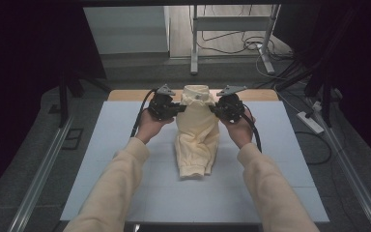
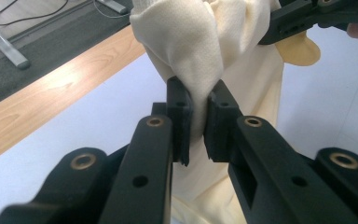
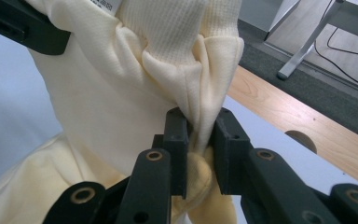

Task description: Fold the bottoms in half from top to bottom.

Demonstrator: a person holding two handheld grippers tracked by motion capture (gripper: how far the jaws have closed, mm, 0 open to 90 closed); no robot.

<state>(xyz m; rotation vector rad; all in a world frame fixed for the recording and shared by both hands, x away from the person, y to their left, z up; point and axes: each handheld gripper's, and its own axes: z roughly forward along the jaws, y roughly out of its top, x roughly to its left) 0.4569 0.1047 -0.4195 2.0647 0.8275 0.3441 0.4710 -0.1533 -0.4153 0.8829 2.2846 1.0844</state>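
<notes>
Your left gripper (image 1: pixel 179 109) is pinching a bunch of cloth at one top corner of the pale yellow sweatshirt (image 1: pixel 196 140), and your right gripper (image 1: pixel 214 109) is pinching the other top corner, so both sets of jaws are squeezed tight on the sweatshirt. The sweatshirt hangs between your two grippers, with its ribbed collar (image 1: pixel 196 93) up at the top and its bottom end lying folded on the white table mat (image 1: pixel 106 145). Behind the sweatshirt, past the far edge of the mat, you can see a strip of wooden table (image 1: pixel 125 94).
</notes>
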